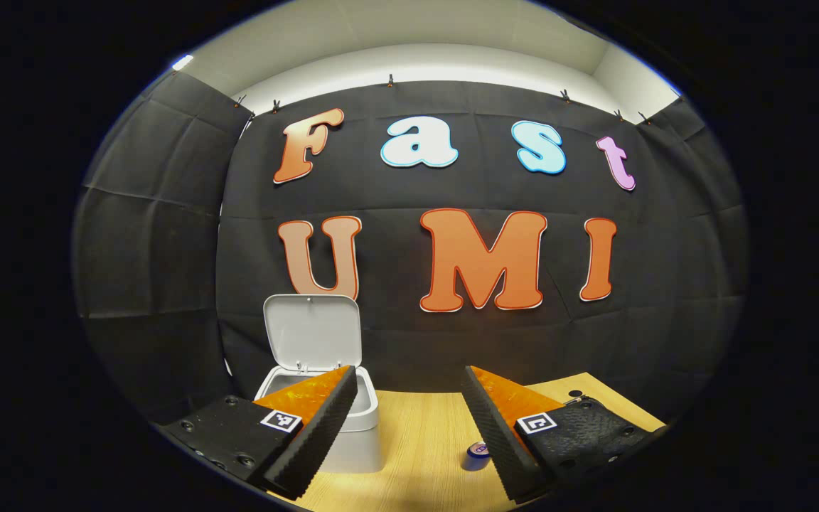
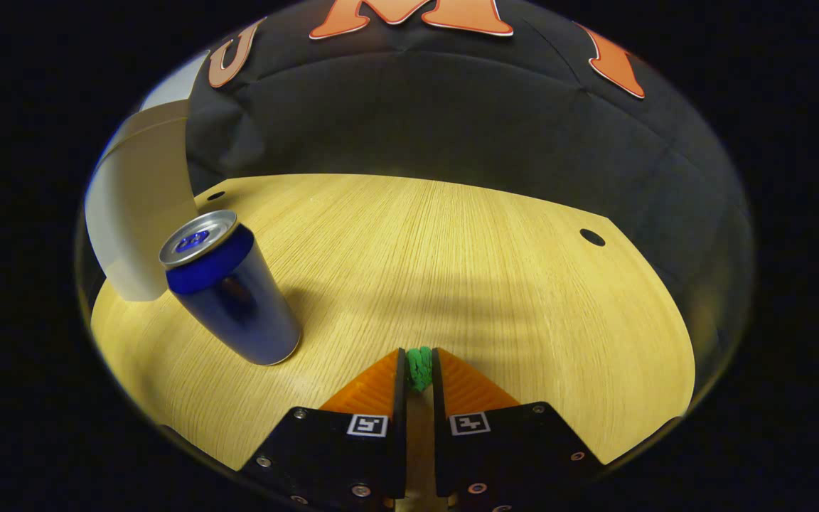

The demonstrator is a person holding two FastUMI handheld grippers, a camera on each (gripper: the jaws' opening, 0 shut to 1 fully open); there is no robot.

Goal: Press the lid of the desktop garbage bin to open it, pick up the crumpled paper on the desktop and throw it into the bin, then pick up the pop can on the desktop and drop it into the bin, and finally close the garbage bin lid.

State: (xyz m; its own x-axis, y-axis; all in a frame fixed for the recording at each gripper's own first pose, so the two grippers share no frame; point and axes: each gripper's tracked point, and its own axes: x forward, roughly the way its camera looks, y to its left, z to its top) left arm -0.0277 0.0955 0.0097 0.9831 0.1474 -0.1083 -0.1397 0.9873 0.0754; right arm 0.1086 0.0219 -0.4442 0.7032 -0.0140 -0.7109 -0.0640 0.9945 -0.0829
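In the left gripper view, the white garbage bin [image 1: 352, 419] stands at the left of the wooden desktop [image 1: 416, 441], close to the black cloth wall, with its lid [image 1: 312, 331] raised upright and the mouth open. The left gripper [image 1: 409, 419] hangs above the desktop with its fingers spread wide and nothing between them; its left finger [image 1: 317, 434] overlaps the bin's front. To the right of the bin, just beside the gripper's other finger, the blue pop can [image 1: 477, 455] stands on the wood (only its top and part of its side can be seen).

In the right gripper view, the bin's pale wall [image 2: 136, 220] curves up at the far left edge, and the pop can [image 2: 235, 295] stands upright just in front of it. Farther right, low in the middle, the right gripper [image 2: 419, 370] is clenched on a small green wad, the crumpled paper [image 2: 419, 366], pinched between both fingertips just above the desktop [image 2: 488, 270].
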